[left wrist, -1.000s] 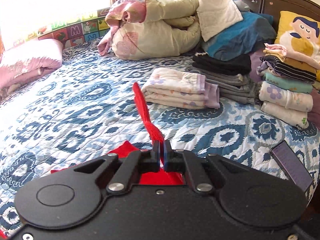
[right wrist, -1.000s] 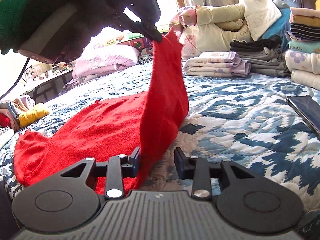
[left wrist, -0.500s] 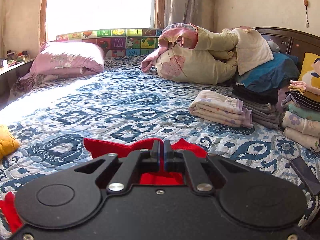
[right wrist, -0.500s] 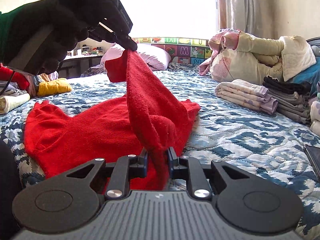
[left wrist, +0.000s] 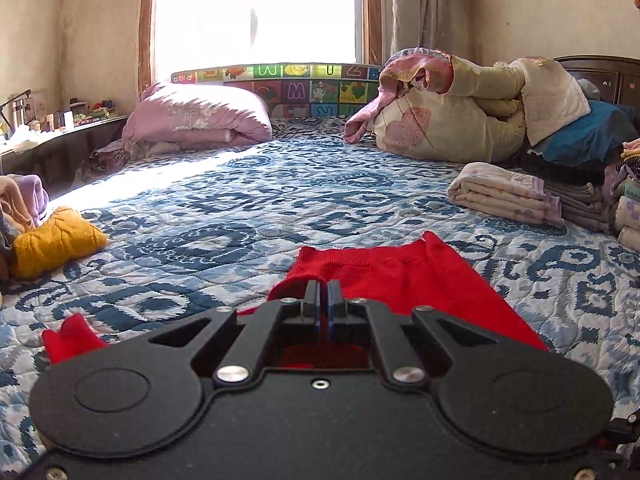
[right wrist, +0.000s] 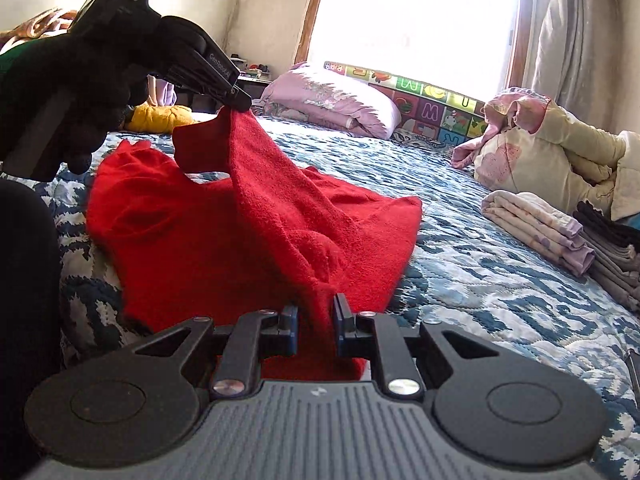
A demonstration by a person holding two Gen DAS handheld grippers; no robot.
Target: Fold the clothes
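Across the blue patterned quilted bedspread (right wrist: 500, 288) lies the red knitted garment (right wrist: 240, 240); its raised edge runs from the right gripper (right wrist: 316, 320), pinching at six o'clock, up to the left gripper (right wrist: 240, 105), pinching at eleven o'clock.

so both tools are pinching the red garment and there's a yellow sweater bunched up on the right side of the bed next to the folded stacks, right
Not quite: the yellow sweater lies on the left side of the bed, away from the folded stacks, as the left wrist view shows. The rest holds: the left tool and the right tool both pinch the red garment.
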